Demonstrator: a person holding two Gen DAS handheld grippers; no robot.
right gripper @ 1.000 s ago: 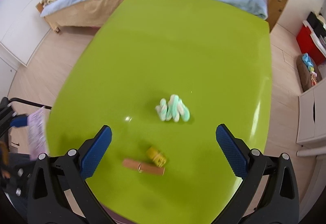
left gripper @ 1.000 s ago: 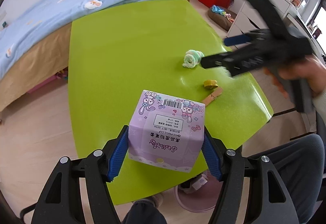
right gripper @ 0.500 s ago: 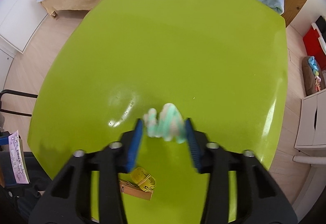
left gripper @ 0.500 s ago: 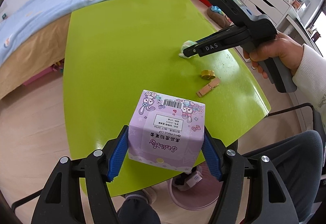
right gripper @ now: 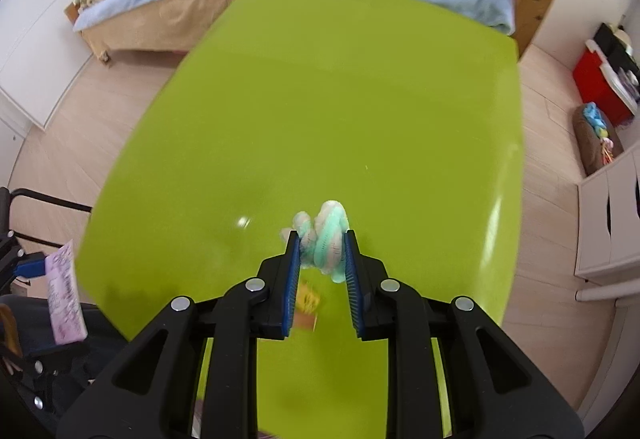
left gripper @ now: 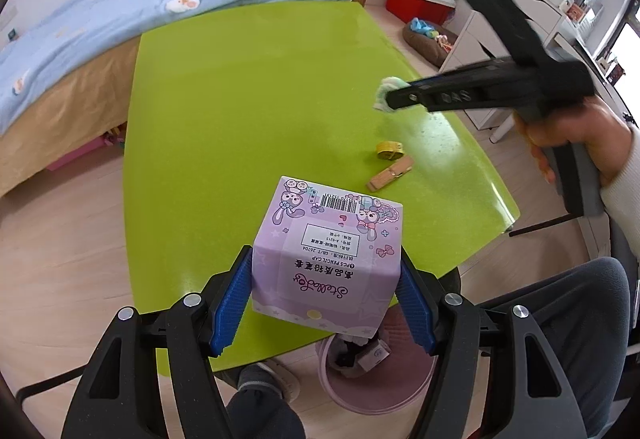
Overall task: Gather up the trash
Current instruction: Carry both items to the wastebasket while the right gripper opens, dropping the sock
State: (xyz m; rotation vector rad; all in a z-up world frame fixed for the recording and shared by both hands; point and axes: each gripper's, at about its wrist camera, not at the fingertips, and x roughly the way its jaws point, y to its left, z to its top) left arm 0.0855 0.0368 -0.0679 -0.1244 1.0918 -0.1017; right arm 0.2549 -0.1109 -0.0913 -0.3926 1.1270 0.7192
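"StellaLou" box (left gripper: 326, 259), "PENCIL CAP"

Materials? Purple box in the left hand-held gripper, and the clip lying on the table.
Purple box: looks like thin printed cardboard with a slight sheen; crisp folded edges, barcode and label printed on it. Clip: probably bare wood, pale tan and matte, with what may be a metal spring at its middle; too small to confirm.

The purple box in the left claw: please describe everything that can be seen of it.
The purple box is a small carton that looks like printed cardboard, lilac with cartoon rabbits, hearts, a bow, a barcode, a white label and script lettering that reads upside down. It looks closed and undented. The left claw clamps it, one blue pad on each side. It hangs over the near edge of the green table, above a pink bin on the floor.
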